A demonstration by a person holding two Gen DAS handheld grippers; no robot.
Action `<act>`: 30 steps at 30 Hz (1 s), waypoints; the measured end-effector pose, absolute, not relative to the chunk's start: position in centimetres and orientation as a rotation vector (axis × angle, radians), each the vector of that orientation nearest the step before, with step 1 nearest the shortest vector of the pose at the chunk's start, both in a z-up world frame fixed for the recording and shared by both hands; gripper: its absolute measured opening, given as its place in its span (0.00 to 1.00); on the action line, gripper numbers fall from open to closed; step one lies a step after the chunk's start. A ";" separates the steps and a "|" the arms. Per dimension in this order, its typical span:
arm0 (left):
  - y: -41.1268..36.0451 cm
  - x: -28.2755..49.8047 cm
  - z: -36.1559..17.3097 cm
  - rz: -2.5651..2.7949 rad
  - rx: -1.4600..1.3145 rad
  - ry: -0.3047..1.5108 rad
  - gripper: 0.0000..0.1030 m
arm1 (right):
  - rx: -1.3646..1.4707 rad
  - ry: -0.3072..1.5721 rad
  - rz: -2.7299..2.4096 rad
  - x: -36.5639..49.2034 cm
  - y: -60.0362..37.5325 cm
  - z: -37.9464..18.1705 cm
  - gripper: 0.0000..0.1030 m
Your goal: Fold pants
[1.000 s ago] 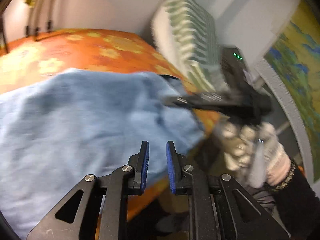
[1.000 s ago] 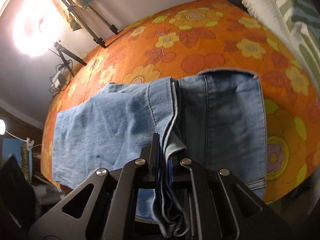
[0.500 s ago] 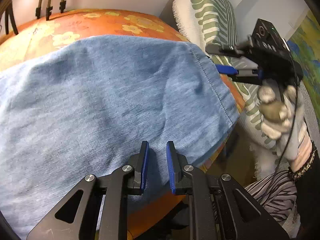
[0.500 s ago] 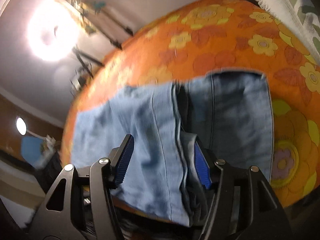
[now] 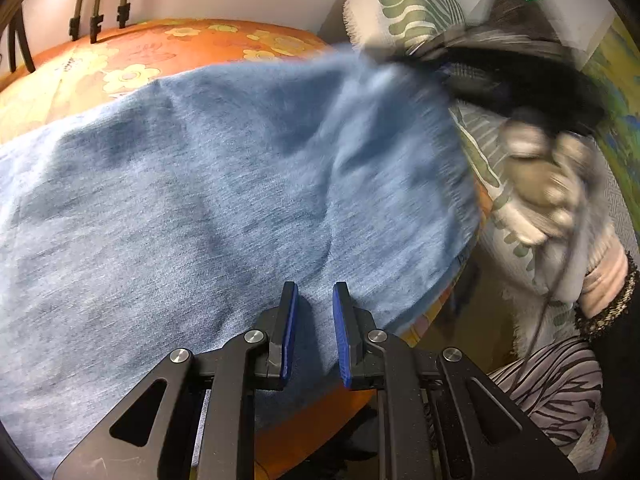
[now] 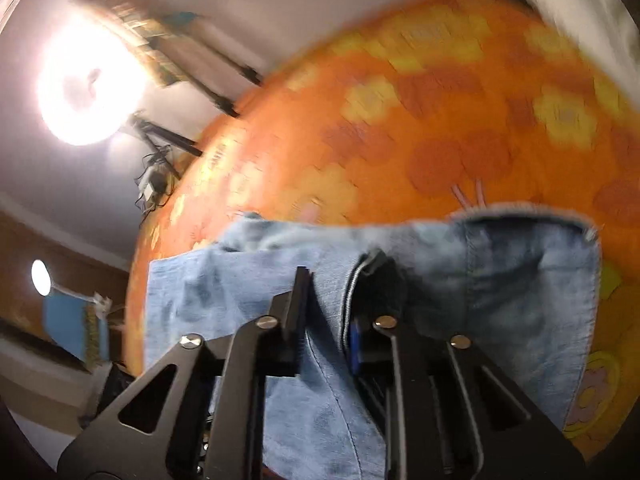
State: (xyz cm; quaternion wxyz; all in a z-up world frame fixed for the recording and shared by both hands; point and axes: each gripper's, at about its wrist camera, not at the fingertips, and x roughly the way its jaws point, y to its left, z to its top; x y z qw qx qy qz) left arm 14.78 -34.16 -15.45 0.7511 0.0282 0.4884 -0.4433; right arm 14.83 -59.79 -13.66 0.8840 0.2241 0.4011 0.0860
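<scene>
Orange flowered cloth [image 6: 400, 128] covers the table, and the blue denim pants [image 5: 208, 200] lie spread across its near side, one edge hanging off the front; a bright round lamp [image 6: 88, 84] glares by the wall, and a green-striped cushion [image 5: 404, 0] leans at the far end. Left gripper [image 5: 314, 332] sits low over the denim, its blue pads a narrow gap apart with nothing pinched between them; right gripper [image 6: 326, 322] has just been closing, and a fold of the pants near a seam runs between its fingers, lifted slightly; a gloved hand [image 5: 548, 196] carries it, badly blurred.
</scene>
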 end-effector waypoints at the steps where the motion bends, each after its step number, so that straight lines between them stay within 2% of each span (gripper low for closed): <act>1: -34.2 14.7 -15.4 -0.968 0.065 1.065 0.15 | 0.369 0.780 0.207 13.8 -58.3 -12.2 0.12; 2: -34.3 14.7 -15.4 -0.969 0.067 1.064 0.15 | 0.242 0.717 0.242 12.3 -56.5 -10.6 0.11; 4: -34.4 14.6 -15.4 -0.969 0.069 1.064 0.15 | 0.175 0.686 0.268 11.2 -55.6 -10.1 0.11; 8: -34.6 14.5 -15.3 -0.976 0.076 1.070 0.15 | 0.166 0.850 0.082 13.0 -58.4 -14.6 0.10; 13: -34.8 14.6 -15.5 -0.973 0.069 1.073 0.15 | 0.217 0.927 0.067 13.6 -59.8 -16.2 0.12; 14: -34.8 14.5 -15.5 -0.972 0.070 1.073 0.15 | 0.293 0.935 0.080 13.8 -60.7 -16.3 0.20; 15: -34.8 14.5 -15.5 -0.971 0.071 1.071 0.15 | 0.338 0.938 0.086 13.9 -61.3 -16.3 0.35; 17: -34.8 14.5 -15.5 -0.972 0.070 1.070 0.15 | 0.481 0.910 0.103 13.7 -63.2 -16.1 0.53; 23: -34.7 14.6 -15.5 -0.971 0.069 1.068 0.15 | 0.865 0.939 0.098 16.4 -67.7 -18.9 0.54; 25: -34.7 14.5 -15.5 -0.973 0.073 1.064 0.15 | 0.851 0.972 0.097 17.5 -67.2 -19.5 0.51; 27: -34.7 14.4 -15.5 -0.976 0.080 1.060 0.15 | 0.795 0.986 0.092 18.3 -65.8 -19.2 0.41; 28: -34.7 14.4 -15.5 -0.976 0.080 1.059 0.15 | 0.755 0.977 0.098 18.5 -64.9 -18.7 0.16; 29: -34.7 14.3 -15.5 -0.976 0.081 1.059 0.15 | 0.732 0.964 0.128 18.7 -64.2 -18.1 0.08; 30: -34.8 14.3 -15.5 -0.976 0.081 1.059 0.15 | 0.686 0.923 0.146 18.3 -63.2 -16.8 0.08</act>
